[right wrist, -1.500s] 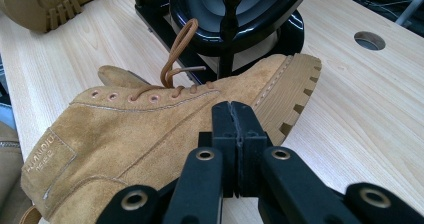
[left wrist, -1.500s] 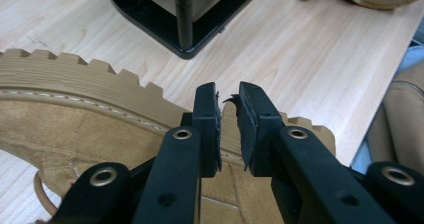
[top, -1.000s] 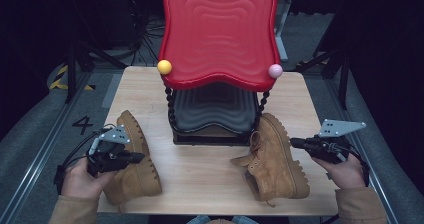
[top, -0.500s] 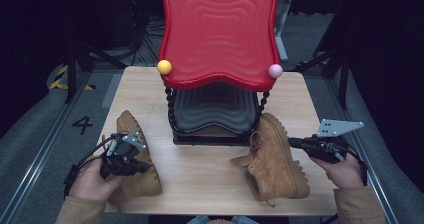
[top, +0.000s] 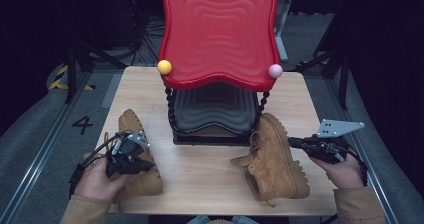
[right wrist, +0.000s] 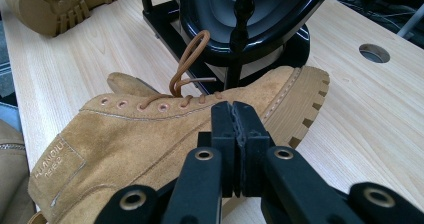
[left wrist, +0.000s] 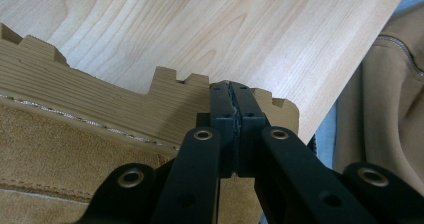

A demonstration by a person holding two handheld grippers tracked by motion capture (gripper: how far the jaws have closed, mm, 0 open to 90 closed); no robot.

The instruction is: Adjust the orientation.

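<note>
Left claw (top: 145,165) sank onto left boot (top: 145,176); toe points away.

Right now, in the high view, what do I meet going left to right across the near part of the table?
Left gripper → left boot → right boot → right gripper, each gripper shut beside its boot.

Ahead of you stands a two-tier rack (top: 220,34): a glossy red wavy shelf on top, a black one (top: 215,111) beneath, on twisted black posts. A yellow ball (top: 164,67) and a pink ball (top: 275,71) cap its front corners on the wooden table (top: 200,179).
</note>
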